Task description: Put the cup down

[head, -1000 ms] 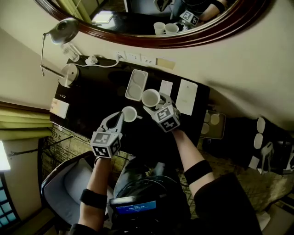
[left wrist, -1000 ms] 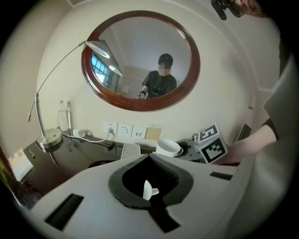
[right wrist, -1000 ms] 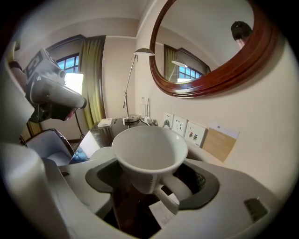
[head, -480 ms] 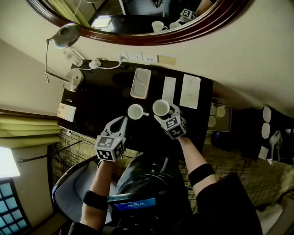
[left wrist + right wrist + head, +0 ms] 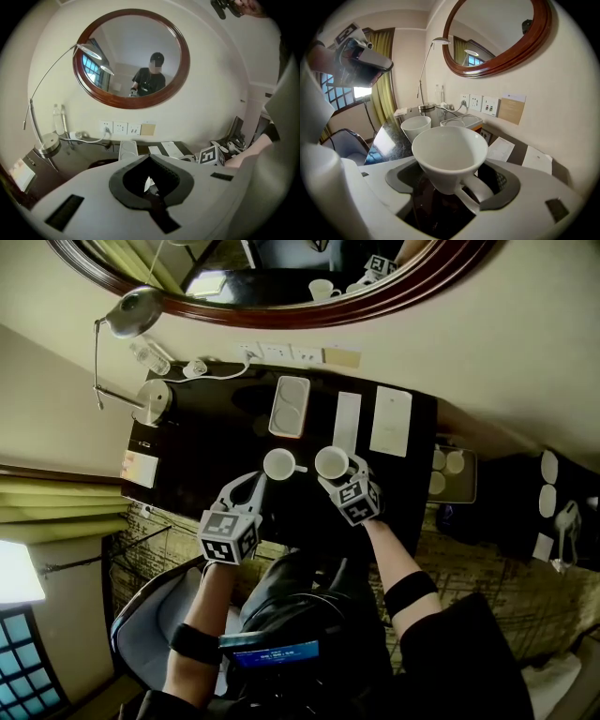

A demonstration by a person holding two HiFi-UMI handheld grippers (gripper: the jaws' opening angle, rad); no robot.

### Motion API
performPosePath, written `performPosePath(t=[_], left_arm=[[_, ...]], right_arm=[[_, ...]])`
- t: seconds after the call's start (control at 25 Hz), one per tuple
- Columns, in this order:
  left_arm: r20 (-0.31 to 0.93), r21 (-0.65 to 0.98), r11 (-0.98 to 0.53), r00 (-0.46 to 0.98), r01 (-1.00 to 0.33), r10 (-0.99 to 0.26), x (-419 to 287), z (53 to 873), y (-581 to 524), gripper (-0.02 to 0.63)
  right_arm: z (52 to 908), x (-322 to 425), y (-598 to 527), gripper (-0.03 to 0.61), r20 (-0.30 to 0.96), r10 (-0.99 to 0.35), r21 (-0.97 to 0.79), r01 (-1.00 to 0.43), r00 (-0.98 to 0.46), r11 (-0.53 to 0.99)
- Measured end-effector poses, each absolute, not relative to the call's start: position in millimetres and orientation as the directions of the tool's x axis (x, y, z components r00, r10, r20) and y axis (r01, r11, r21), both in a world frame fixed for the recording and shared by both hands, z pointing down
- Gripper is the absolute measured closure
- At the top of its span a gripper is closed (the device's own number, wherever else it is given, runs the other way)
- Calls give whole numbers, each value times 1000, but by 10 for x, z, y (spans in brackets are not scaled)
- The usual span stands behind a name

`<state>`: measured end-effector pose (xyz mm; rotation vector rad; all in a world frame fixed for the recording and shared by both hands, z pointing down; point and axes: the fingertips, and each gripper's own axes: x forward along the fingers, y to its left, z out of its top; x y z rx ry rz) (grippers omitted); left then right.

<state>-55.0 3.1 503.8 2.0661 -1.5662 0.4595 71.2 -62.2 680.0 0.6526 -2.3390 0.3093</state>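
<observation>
- The right gripper (image 5: 337, 472) has dropped and pulled back toward the person, taking the white cup (image 5: 330, 461) with it. A second ago that cup was up over the near corner of the white tray (image 5: 290, 407).
- The cup is now clear of the tray and low over the black desk (image 5: 202, 451). It's side by side with the second cup (image 5: 278, 464), near it but not touching.
- Most of that move was in the first half second, and it has only crept a bit since.
- The head view has shifted too, with less of the mirror (image 5: 281, 277) up top and more bright window (image 5: 19, 570) at lower left.
</observation>
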Motion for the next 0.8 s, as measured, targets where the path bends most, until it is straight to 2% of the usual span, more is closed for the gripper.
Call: performPosePath(t=[0.6,0.8], left_arm=[[540,169,-191,252,-967,-803,-648,4990,186,613],[530,178,-212,275,-961,-802,-593,4956,172,613]], right_arm=[[7105,836,-427,178,709,-389,-31,-577,-588,816],[7071,926,-436,136,729,-406,0,-593,-551,805]])
